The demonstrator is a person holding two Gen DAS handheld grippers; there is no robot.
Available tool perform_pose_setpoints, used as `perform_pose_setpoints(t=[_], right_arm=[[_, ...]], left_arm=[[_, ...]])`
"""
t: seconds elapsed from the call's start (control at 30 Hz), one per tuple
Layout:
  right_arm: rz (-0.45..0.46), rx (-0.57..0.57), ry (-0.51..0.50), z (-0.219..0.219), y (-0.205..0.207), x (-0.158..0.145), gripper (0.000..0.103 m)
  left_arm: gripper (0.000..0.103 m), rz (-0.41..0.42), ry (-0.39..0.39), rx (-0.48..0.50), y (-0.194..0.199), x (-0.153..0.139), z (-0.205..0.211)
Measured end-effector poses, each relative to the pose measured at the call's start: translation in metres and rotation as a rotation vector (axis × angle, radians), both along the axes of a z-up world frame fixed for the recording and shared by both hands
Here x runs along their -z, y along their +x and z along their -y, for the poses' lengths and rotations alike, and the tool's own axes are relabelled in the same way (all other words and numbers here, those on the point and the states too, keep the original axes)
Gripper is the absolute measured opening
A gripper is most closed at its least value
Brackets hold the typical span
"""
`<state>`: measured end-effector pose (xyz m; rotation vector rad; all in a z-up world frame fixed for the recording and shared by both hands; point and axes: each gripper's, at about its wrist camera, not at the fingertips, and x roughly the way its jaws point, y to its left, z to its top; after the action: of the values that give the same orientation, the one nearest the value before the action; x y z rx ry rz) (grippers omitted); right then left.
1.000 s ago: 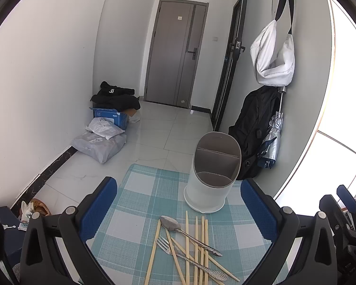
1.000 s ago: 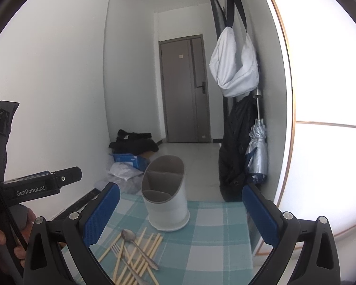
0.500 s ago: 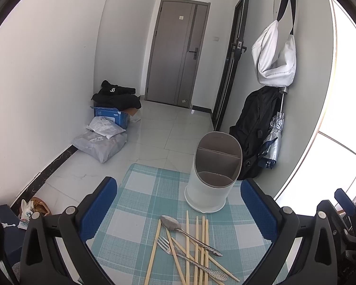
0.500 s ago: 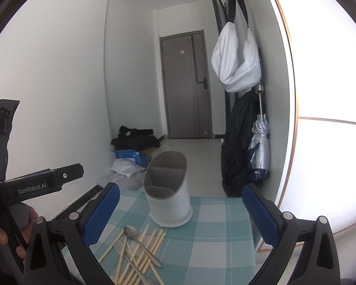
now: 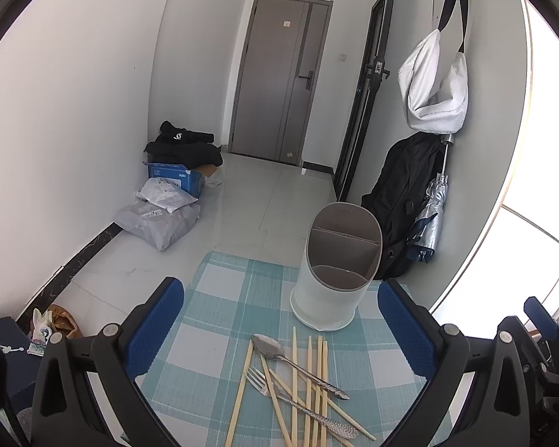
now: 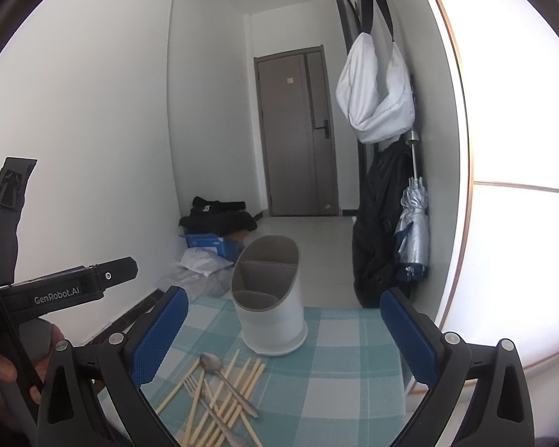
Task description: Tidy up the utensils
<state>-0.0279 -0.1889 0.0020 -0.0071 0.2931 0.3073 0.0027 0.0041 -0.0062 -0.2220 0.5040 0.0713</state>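
Both tools open, empty: left tool (image 5: 279, 320), right tool (image 6: 285, 329). Chopsticks (image 5: 309, 383), spoon (image 5: 279, 354), fork (image 5: 279, 391) piled mid-worktop (image 5: 220, 298); white holder (image 5: 335, 272) upright just beyond, toward far edge.

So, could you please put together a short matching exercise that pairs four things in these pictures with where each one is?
Things:
1. spoon
2. utensil holder
3. white bag
4. blue box

Places:
A. hanging high on the wall
B. on the floor by the left wall, under black clothing
C. standing upright on the checked cloth, empty as far as can be seen
D. lying across the chopsticks beside the fork

Pairs: 1-D, 2-C, 3-A, 4-B
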Motion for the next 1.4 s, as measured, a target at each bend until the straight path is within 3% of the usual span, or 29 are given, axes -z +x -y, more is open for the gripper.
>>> perform_pose_setpoints(t=[0.17, 0.33, 0.67, 0.83, 0.9, 1.1, 1.17, 1.27, 1.4], right_arm=[[-0.038, -0.003, -0.007, -0.003, 0.006, 0.004, 0.103], [-0.150, -0.070, 0.013, -0.011, 0.022, 0.017, 0.103], [-0.360, -0.219, -0.178, -0.074, 0.067, 0.060, 0.102], [-0.475, -0.283, -0.307, -0.112, 0.102, 0.095, 0.089], [-0.506, -0.323, -0.380, -0.128, 0.113, 0.109, 0.079], [-0.610, -0.427, -0.488, -0.164, 0.135, 0.143, 0.071], [-0.636, -0.433, -0.523, -0.173, 0.146, 0.156, 0.071], [-0.663, -0.428, -0.583, -0.180, 0.155, 0.167, 0.056], [-0.695, -0.433, -0.608, -0.183, 0.165, 0.175, 0.055]], left_arm=[[0.102, -0.058, 0.000, -0.021, 0.006, 0.008, -0.007], [0.102, -0.126, -0.077, -0.076, 0.012, 0.021, -0.036], [0.102, -0.252, -0.184, -0.224, 0.027, 0.049, -0.098], [0.102, -0.293, -0.240, -0.254, 0.033, 0.055, -0.113], [0.102, -0.300, -0.256, -0.263, 0.034, 0.056, -0.118], [0.102, -0.320, -0.318, -0.281, 0.037, 0.061, -0.135], [0.102, -0.326, -0.331, -0.287, 0.038, 0.063, -0.139], [0.102, -0.337, -0.346, -0.293, 0.040, 0.065, -0.144], [0.102, -0.344, -0.374, -0.290, 0.041, 0.067, -0.149]])
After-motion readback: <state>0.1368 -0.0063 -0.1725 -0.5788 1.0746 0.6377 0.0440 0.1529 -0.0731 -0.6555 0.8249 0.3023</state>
